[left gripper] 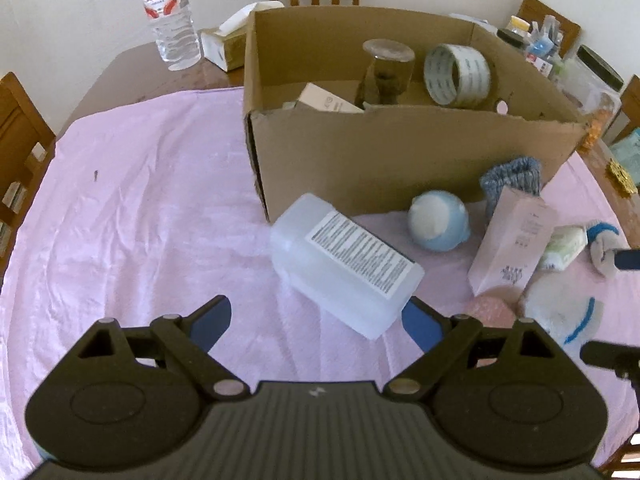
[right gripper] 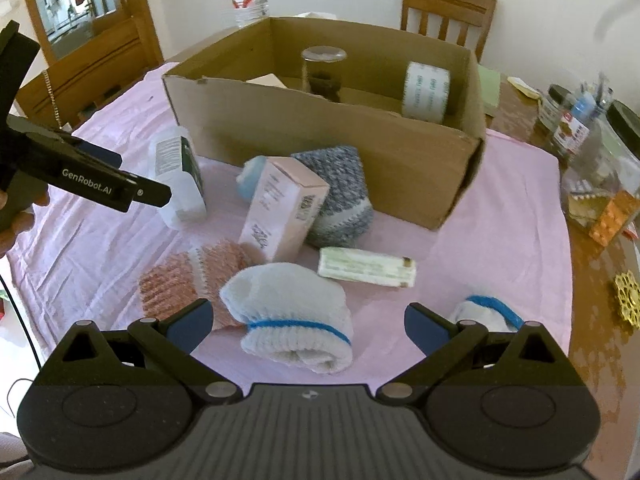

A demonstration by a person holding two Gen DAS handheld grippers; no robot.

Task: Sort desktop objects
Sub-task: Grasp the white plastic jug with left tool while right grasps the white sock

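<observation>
Pink cloth (left gripper: 132,200) covers worktop. Left gripper (left gripper: 318,322) fingers spread wide w/ clear plastic bottle (left gripper: 344,264) lying just ahead, beside cardboard box (left gripper: 400,148). Right gripper (right gripper: 308,326) fingers released, white sock roll (right gripper: 292,312) between them, untouched.

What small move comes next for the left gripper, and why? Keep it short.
Probably ease the left gripper forward and down over the clear plastic bottle. Its jaws stand open, the bottle lies on its side on the pink cloth just ahead of them, not yet between the pads, and the cardboard box waits behind.
</observation>
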